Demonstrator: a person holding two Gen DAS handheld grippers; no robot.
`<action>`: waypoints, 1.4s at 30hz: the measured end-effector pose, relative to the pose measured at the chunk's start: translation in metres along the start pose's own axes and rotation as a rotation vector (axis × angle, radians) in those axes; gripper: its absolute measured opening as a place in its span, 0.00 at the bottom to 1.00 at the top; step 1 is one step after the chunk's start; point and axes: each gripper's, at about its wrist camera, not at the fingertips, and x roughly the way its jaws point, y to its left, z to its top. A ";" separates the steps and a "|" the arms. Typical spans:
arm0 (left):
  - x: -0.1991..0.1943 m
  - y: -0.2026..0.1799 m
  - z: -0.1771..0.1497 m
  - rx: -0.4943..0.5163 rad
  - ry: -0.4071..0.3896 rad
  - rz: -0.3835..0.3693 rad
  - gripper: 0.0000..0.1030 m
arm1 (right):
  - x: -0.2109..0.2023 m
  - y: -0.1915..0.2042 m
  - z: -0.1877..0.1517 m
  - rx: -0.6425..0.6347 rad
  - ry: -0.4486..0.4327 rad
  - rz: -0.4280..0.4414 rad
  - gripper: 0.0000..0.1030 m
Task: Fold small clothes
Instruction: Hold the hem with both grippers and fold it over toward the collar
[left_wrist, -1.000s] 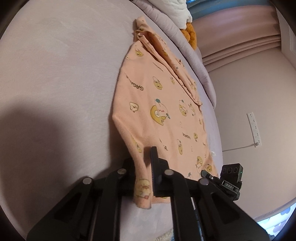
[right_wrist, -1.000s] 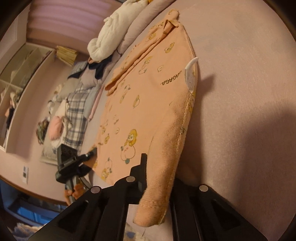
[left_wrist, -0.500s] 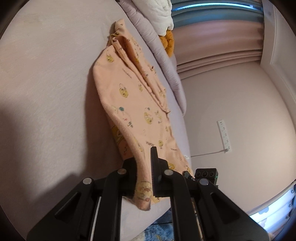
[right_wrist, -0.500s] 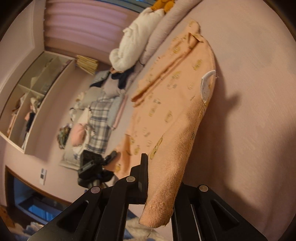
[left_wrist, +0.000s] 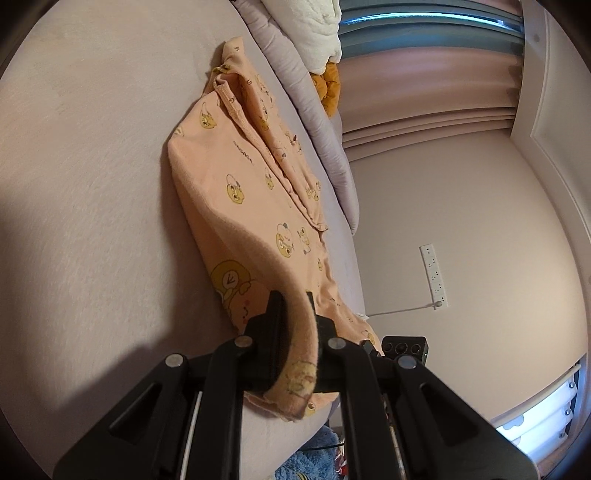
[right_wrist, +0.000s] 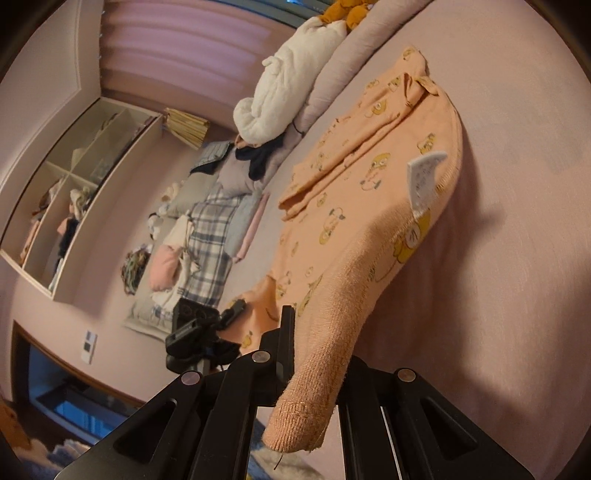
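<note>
- L tongs (left_wrist: 293, 314) pinch near hem corner of the top (left_wrist: 240, 192); R tongs (right_wrist: 317, 328) pinch the other corner.
- Near edge lifted, rest lies on bed (left_wrist: 92, 166).
- Top's long axis runs straight away from both tongs; neither is nearer, so fold probably goes fwd.

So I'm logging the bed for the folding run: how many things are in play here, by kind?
Peach printed garment: 1
Grippers shut on its hem, left gripper and right gripper: 2
White care tag: 1
White fluffy blanket: 1
Total: 5
</note>
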 end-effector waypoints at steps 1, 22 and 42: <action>0.000 -0.001 0.001 0.000 -0.001 -0.004 0.06 | 0.000 0.001 0.001 -0.002 -0.004 0.003 0.05; 0.012 -0.014 0.035 0.046 -0.035 -0.060 0.06 | 0.006 0.011 0.030 -0.055 -0.062 0.030 0.05; 0.026 -0.032 0.059 0.097 -0.035 -0.059 0.06 | 0.010 0.001 0.055 -0.048 -0.090 0.024 0.05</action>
